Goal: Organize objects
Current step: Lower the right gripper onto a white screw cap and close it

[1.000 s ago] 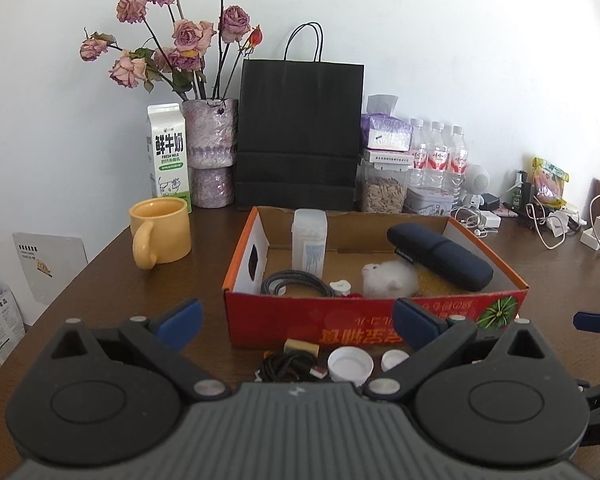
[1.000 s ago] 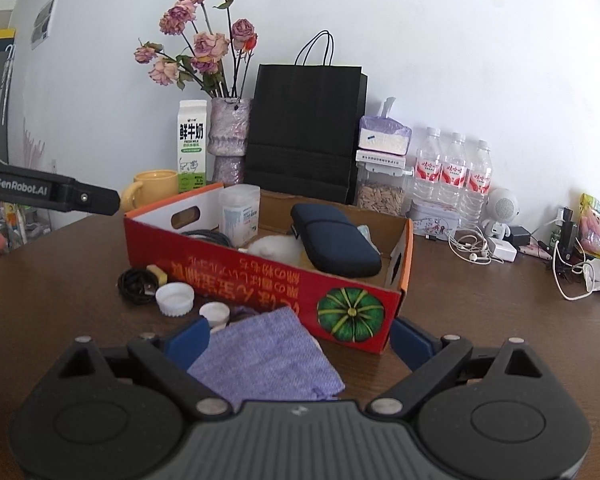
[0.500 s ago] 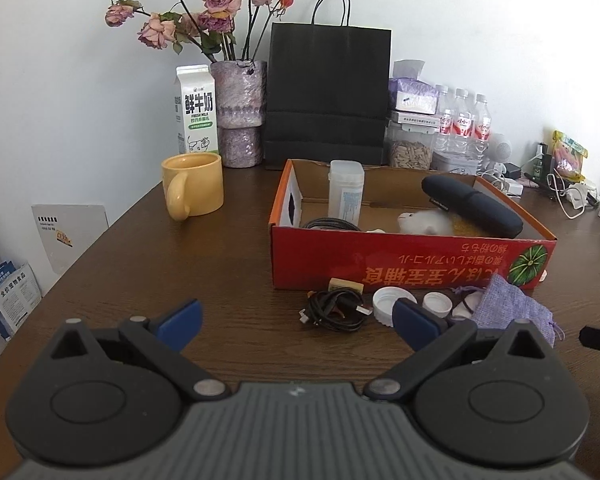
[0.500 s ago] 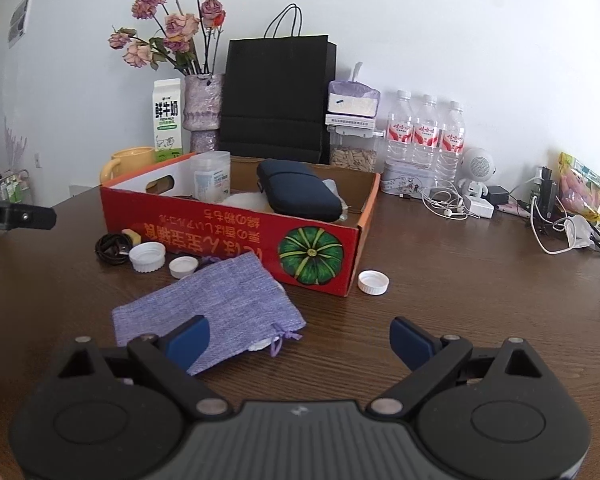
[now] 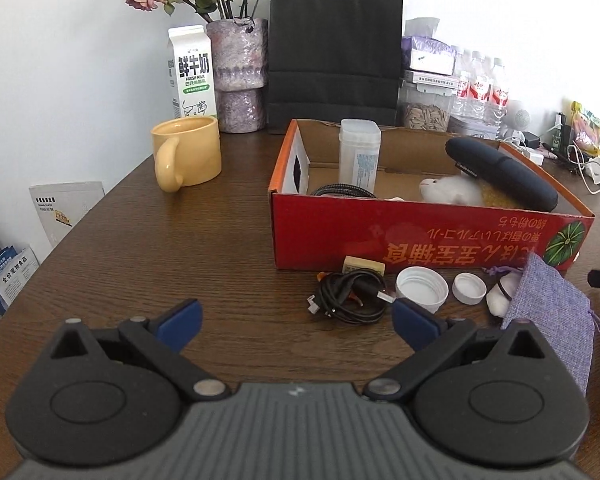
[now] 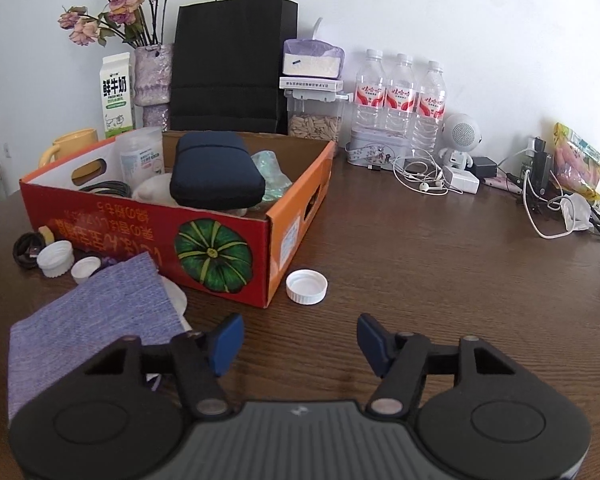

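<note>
A red cardboard box (image 5: pixel 420 240) holds a dark case (image 6: pixel 216 172), a clear jar (image 5: pixel 359 156) and a white fluffy item. In front of it lie a coiled black cable (image 5: pixel 348 292), a small yellow block (image 5: pixel 363 266), two white caps (image 5: pixel 422 286) and a purple pouch (image 5: pixel 548 308). My left gripper (image 5: pixel 298 320) stands open above the table, just short of the cable. My right gripper (image 6: pixel 300 344) has its jaws closing on nothing. A lone white cap (image 6: pixel 307 287) lies just beyond it by the box corner, and the pouch (image 6: pixel 96 308) is to its left.
A yellow mug (image 5: pixel 186 154), milk carton (image 5: pixel 191 72), flower vase (image 5: pixel 238 72) and black paper bag (image 5: pixel 334 52) stand behind the box. Water bottles (image 6: pixel 400 96), a small speaker (image 6: pixel 462 140), earphones (image 6: pixel 420 176) and chargers crowd the back right.
Both grippers have drawn back from the box. The right one swung right, off the pouch toward the lone cap, and its jaws narrowed. The left one sank lower.
</note>
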`<move>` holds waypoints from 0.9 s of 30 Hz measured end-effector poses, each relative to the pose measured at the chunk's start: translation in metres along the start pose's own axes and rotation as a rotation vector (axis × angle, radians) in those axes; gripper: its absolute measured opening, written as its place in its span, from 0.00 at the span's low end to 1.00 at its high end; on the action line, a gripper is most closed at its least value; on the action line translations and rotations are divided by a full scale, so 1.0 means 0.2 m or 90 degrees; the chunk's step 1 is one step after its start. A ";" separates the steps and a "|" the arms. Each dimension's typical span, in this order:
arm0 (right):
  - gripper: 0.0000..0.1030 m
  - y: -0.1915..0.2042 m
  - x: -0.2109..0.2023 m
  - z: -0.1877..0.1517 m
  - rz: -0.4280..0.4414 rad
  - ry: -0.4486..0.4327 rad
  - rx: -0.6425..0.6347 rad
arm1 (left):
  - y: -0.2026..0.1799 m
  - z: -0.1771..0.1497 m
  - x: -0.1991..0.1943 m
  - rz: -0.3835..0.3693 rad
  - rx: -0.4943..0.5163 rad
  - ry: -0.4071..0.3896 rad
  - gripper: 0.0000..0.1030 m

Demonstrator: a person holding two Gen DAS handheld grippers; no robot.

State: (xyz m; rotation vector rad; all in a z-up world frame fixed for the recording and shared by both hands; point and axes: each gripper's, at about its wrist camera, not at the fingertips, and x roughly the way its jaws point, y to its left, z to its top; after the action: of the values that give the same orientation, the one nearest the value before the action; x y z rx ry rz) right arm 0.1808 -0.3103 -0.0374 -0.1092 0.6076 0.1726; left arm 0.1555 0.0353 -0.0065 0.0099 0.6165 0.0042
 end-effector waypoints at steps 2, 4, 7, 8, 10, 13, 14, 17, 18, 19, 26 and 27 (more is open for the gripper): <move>0.51 -0.02 0.05 0.02 -0.002 0.009 -0.001 | -0.01 0.01 0.04 0.002 0.003 0.010 1.00; 0.46 -0.03 0.10 0.04 -0.002 0.014 0.001 | -0.01 0.02 0.06 0.004 0.007 0.017 1.00; 0.42 -0.07 0.14 0.07 0.009 0.016 0.003 | -0.03 0.03 0.09 0.002 0.014 0.022 1.00; 0.42 -0.07 0.16 0.08 0.011 0.017 0.001 | -0.03 0.03 0.09 0.001 0.017 0.022 1.00; 0.42 -0.09 0.18 0.09 0.021 0.018 -0.007 | -0.04 0.04 0.10 -0.006 0.023 0.023 1.00; 0.39 -0.11 0.21 0.10 0.028 0.022 -0.014 | -0.05 0.06 0.13 -0.010 0.031 0.025 1.00; 0.39 -0.11 0.22 0.11 0.030 0.024 -0.016 | -0.06 0.06 0.14 -0.011 0.034 0.026 1.00; 0.38 -0.12 0.24 0.11 0.044 0.023 -0.022 | -0.07 0.08 0.17 -0.019 0.043 0.033 1.00; 0.38 -0.12 0.24 0.11 0.047 0.022 -0.024 | -0.08 0.08 0.18 -0.024 0.047 0.035 1.00; 0.38 -0.12 0.25 0.11 0.050 0.021 -0.027 | -0.08 0.08 0.19 -0.030 0.051 0.037 1.00; 0.27 -0.12 0.26 0.12 0.077 0.016 -0.036 | -0.11 0.07 0.25 -0.044 0.072 0.047 0.99; 0.27 -0.12 0.26 0.12 0.079 0.016 -0.038 | -0.12 0.07 0.25 -0.047 0.074 0.046 0.96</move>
State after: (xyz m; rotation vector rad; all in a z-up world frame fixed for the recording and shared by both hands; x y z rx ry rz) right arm 0.2403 -0.3234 -0.0467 -0.1314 0.6342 0.3097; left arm 0.2038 0.0125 -0.0240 0.1002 0.6888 -0.1040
